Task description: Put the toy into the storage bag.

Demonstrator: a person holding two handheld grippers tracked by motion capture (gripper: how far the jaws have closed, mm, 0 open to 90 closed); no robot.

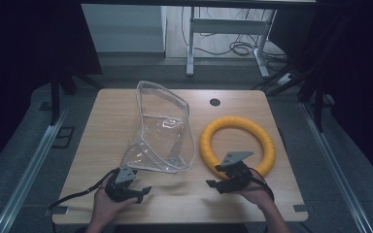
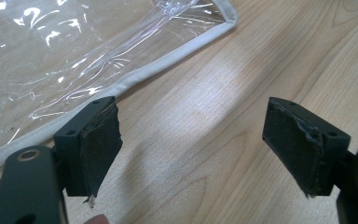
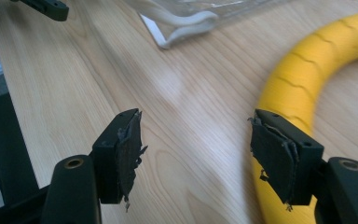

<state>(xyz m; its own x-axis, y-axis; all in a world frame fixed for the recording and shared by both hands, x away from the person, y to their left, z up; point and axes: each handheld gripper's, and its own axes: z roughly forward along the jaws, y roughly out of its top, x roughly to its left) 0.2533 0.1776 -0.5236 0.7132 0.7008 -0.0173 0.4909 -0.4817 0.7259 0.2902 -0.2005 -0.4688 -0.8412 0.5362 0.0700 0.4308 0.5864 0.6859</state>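
Observation:
A clear plastic bag (image 1: 162,131) with white trim lies in the middle of the wooden table (image 1: 111,111). A yellow foam ring (image 1: 238,143) lies flat to its right. My left gripper (image 1: 143,193) sits near the front edge, below the bag's near corner, open with bare wood between its jaws. In the left gripper view the left gripper (image 2: 196,135) points past the bag's trimmed edge (image 2: 135,77). My right gripper (image 1: 212,184) hovers at the ring's near side, open and holding nothing. In the right gripper view the right gripper (image 3: 200,149) has the ring (image 3: 298,79) just beside its right-hand pad.
A black cable hole (image 1: 215,102) sits at the table's far edge. Beyond the table stand a white desk frame (image 1: 191,48) and loose cables (image 1: 240,47) on the floor. Metal rails (image 1: 34,160) run along both sides of the table. The left gripper's jaw tip (image 3: 46,7) shows far off.

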